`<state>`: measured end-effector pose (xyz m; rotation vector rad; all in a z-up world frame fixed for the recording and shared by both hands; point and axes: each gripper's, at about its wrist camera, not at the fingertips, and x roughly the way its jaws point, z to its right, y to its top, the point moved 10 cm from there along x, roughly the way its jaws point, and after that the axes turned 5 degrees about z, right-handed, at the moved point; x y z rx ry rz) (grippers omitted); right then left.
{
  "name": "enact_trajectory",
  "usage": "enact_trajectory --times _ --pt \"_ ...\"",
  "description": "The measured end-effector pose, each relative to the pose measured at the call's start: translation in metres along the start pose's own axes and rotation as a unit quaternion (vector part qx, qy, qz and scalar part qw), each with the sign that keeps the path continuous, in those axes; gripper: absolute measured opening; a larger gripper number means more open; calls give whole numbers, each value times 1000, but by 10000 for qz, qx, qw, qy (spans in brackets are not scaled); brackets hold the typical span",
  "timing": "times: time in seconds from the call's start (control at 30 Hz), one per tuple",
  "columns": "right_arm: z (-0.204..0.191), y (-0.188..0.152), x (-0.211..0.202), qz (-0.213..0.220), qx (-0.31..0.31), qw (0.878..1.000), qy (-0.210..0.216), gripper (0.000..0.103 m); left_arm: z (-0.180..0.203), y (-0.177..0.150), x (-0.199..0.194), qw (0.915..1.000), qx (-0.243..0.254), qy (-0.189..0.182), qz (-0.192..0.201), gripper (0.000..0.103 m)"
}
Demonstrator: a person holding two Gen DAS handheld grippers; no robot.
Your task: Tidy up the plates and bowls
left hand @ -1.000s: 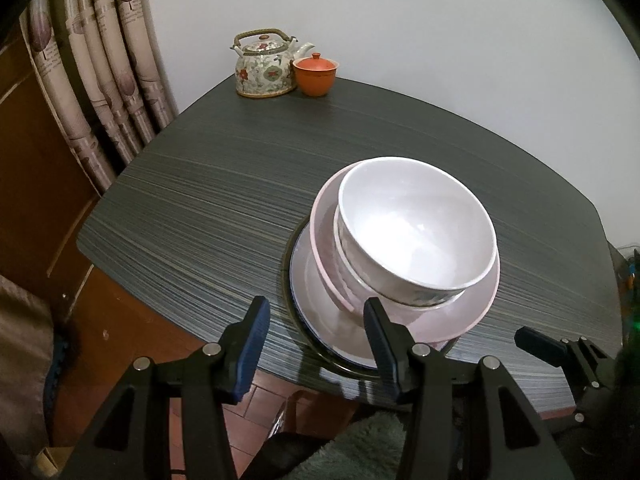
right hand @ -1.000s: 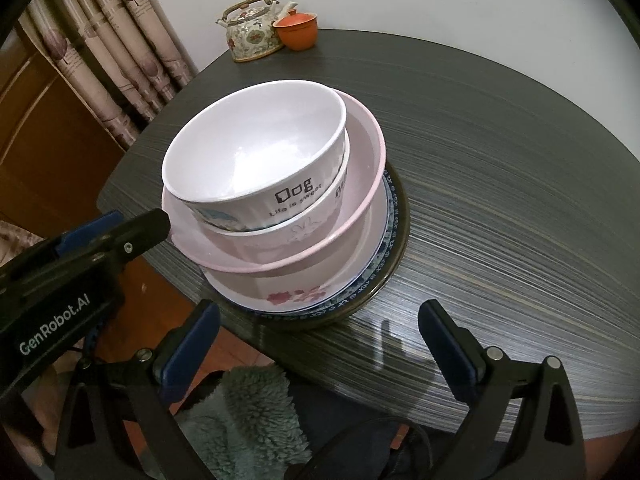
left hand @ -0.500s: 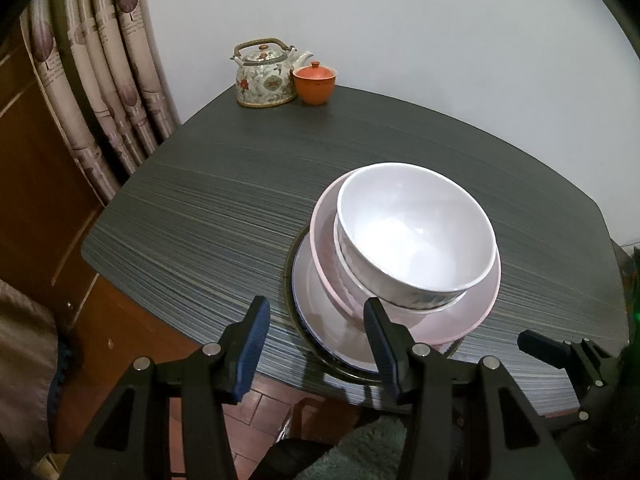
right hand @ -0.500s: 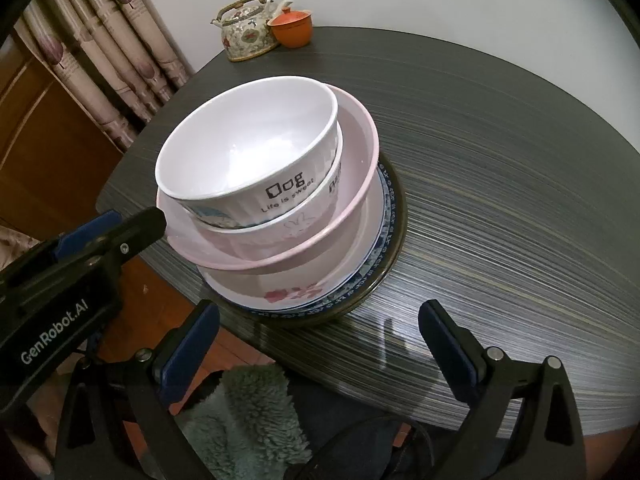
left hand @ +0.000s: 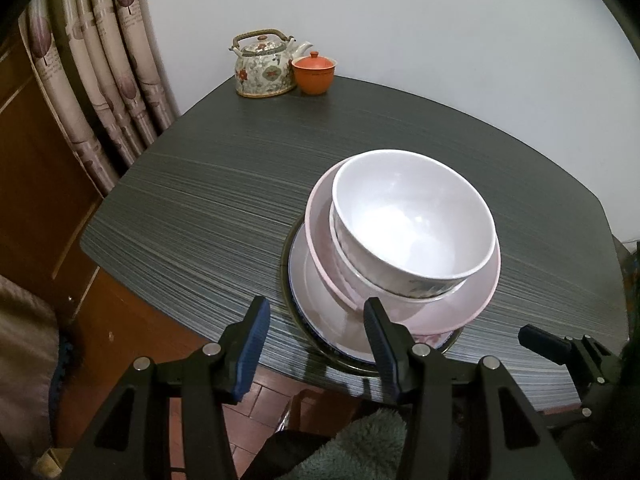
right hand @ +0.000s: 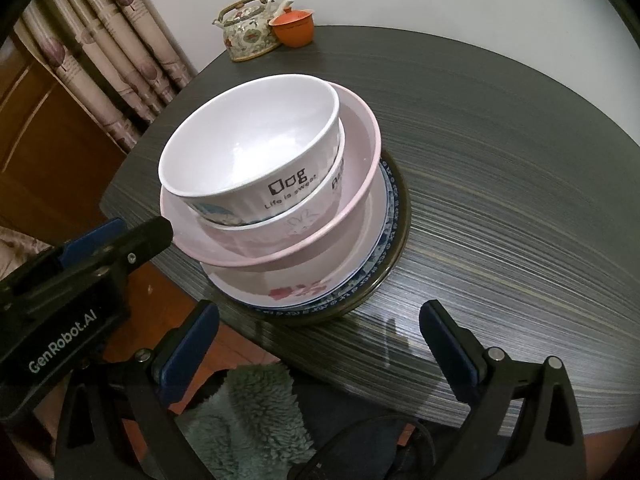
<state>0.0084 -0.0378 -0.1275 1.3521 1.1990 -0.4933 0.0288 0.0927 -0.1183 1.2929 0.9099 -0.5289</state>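
your left gripper (left hand: 316,340) hangs with jaws spread and empty just off the near rim of the stack; your right gripper (right hand: 320,344) is spread wider, also empty. the white ribbed melamine bowl lettered "dog" (right hand: 256,152) tops that stack, nested in a second white bowl (right hand: 296,222), a pink shallow bowl (right hand: 360,184) and patterned plates (right hand: 304,292). it looks finished; if you adjust anything, pinch the top bowl's rim and lift straight up.

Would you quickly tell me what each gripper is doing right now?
Left gripper: open, holding nothing.
Right gripper: open, holding nothing.
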Motion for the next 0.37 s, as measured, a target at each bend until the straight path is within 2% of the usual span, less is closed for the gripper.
enact_trajectory --times 0.37 --pt "4 -2 2 -42 105 9999 50 100 7 2 0 9999 102 -19 29 50"
